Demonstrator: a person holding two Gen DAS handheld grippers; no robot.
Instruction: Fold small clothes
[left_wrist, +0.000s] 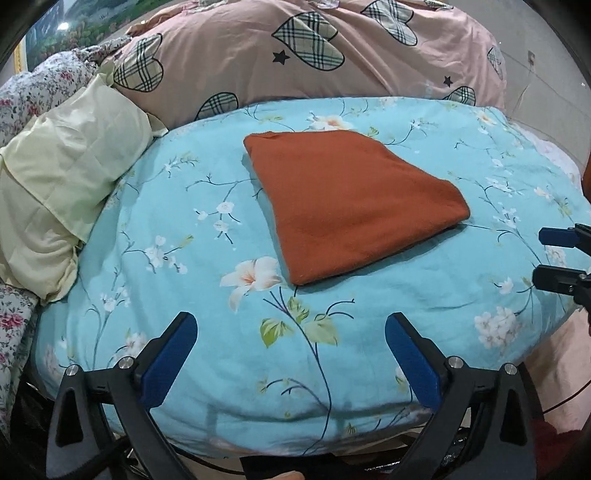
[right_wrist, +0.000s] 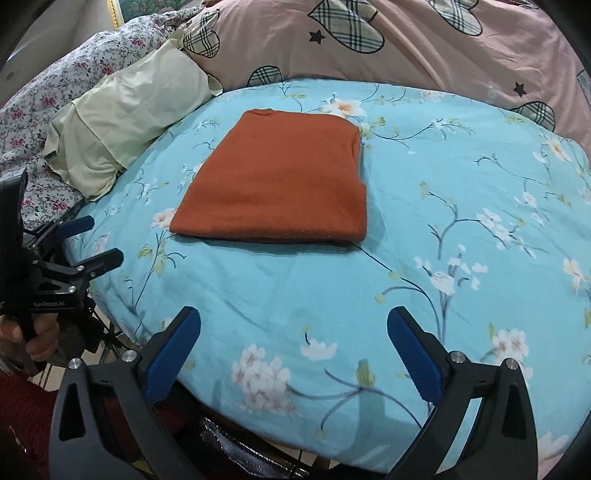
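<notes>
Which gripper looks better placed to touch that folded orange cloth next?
Neither clearly. The left gripper and right gripper both hover open, short of the orange cloth, near the blue floral cover's front edge.

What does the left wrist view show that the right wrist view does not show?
Only the left wrist view shows the right gripper from outside, open. Only the right wrist view shows the left gripper from outside and the hand holding it. Both show the folded orange cloth on the blue floral cover, and the yellow pillow.
</notes>
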